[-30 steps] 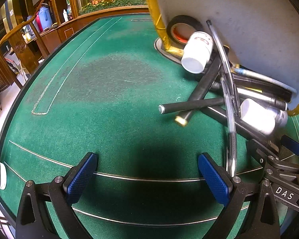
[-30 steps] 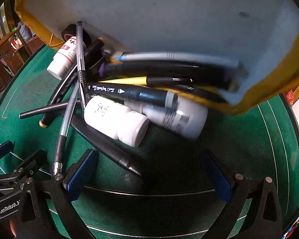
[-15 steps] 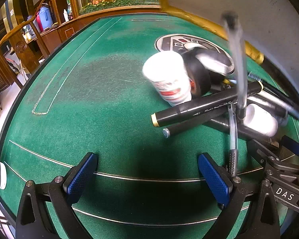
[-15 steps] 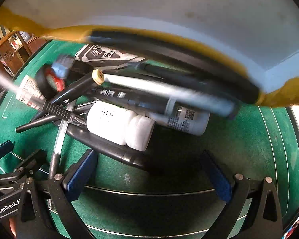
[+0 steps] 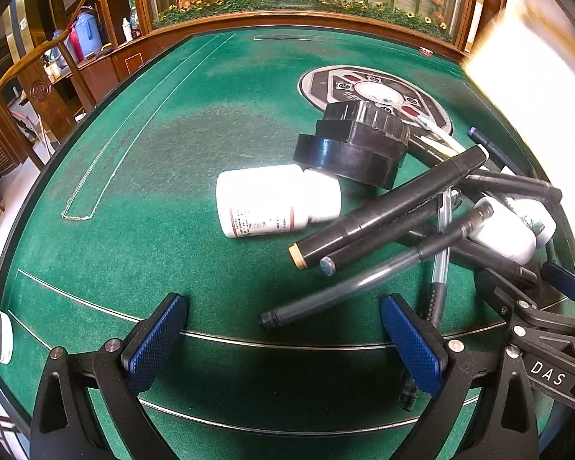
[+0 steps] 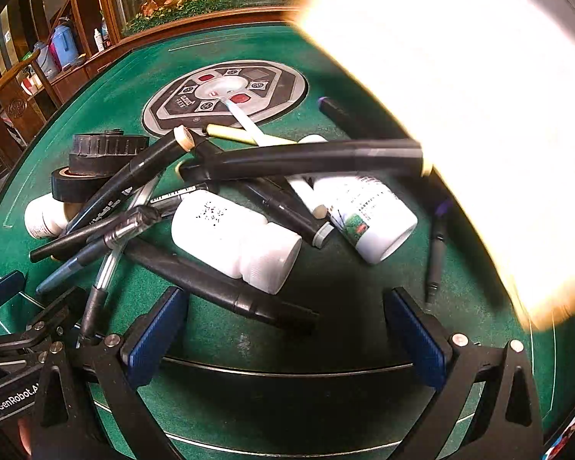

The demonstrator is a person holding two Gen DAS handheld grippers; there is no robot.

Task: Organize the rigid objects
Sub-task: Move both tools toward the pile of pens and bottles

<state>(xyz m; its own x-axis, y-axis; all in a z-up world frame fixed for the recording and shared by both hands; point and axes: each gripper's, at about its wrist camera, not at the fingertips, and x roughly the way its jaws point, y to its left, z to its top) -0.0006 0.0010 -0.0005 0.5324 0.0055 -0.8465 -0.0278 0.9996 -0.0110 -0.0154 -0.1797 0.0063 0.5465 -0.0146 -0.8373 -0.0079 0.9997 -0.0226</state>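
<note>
Green felt runs under both of my grippers, and nothing sits between either pair of blue pads. My left gripper is spread wide and holds nothing; my right gripper is likewise wide apart and empty.

Nearest to the left fingers lies a grey pen, its long axis running diagonally from a tip just ahead of the gap up toward the right. Beyond it, a thick black marker lies on roughly the same diagonal, resting on other pens. Left of that, a white pill bottle lies on its side, long axis across my view, cap end touching the stacked black tape rolls farther back.

From the right wrist, a black marker lies just ahead of the left pad, slanting down to the right. Behind it a white bottle lies on its side, cap toward me, and a labelled bottle lies past it to the right. 1 thin pen lies apart, near the right pad, almost along my line of sight. A blurred pale box fills the upper right.

I judge the heap is unsorted. The white bottle is closer to my right gripper, slightly left of centre, so I would close across its body.
</note>
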